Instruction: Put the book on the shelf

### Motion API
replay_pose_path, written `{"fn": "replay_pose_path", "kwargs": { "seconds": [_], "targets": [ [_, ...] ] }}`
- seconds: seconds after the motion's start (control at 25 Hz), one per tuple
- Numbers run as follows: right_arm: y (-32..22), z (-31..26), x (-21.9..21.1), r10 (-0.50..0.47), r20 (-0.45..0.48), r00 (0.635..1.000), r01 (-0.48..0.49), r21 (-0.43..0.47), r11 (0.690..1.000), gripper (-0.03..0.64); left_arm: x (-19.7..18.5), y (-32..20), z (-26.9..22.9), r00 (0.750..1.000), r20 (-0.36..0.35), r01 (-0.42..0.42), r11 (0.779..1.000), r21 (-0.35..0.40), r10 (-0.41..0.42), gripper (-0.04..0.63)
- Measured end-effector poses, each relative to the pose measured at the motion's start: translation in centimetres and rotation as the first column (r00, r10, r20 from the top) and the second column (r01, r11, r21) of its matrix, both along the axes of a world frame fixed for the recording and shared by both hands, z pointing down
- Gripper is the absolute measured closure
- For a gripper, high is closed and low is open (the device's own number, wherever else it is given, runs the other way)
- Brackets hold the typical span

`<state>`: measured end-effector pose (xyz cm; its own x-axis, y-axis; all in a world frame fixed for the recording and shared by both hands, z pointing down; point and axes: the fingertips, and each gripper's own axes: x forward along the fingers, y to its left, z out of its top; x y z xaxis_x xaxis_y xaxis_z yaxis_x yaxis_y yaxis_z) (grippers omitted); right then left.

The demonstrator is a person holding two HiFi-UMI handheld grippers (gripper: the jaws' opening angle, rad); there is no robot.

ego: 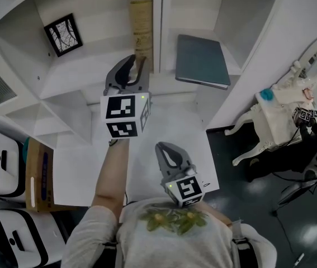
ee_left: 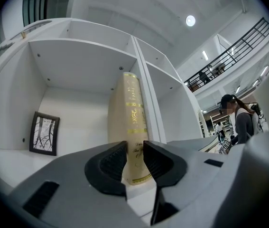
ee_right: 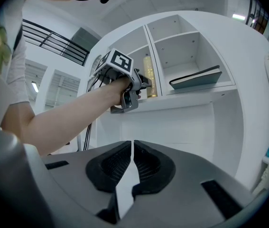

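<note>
L fingers (ee_left: 110, 163) grasp tall cream hardback book (ee_left: 133, 113), gold script unreadable; black-framed pic (ee_left: 44, 133) leftward; R fingers (ee_right: 113, 165) clenched, empty.

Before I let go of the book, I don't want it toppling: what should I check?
1. Book upright in its compartment: ok.
2. Left gripper clamped on its spine: ok.
3. Book's foot resting on the board: cannot tell.
4. Book leaning on the divider: cannot tell; it stands right beside it.
5. Frame apart from the book: ok.
6. Right gripper shut, empty, back from the shelf: ok.
</note>
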<state>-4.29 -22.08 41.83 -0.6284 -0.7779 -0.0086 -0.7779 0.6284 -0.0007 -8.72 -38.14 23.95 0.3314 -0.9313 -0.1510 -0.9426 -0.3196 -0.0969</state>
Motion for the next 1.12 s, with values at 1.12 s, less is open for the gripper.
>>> {"fn": "replay_pose_path", "kwargs": {
  "seconds": [1.12],
  "targets": [
    [0.0,-0.8,0.2,0.024,0.058,0.998,-0.022,-0.029,0.999,0.578,-0.1,6.8,5.9,0.994,-0.01,-0.11,0.994,0.022,0.11,0.476]
  ]
}}
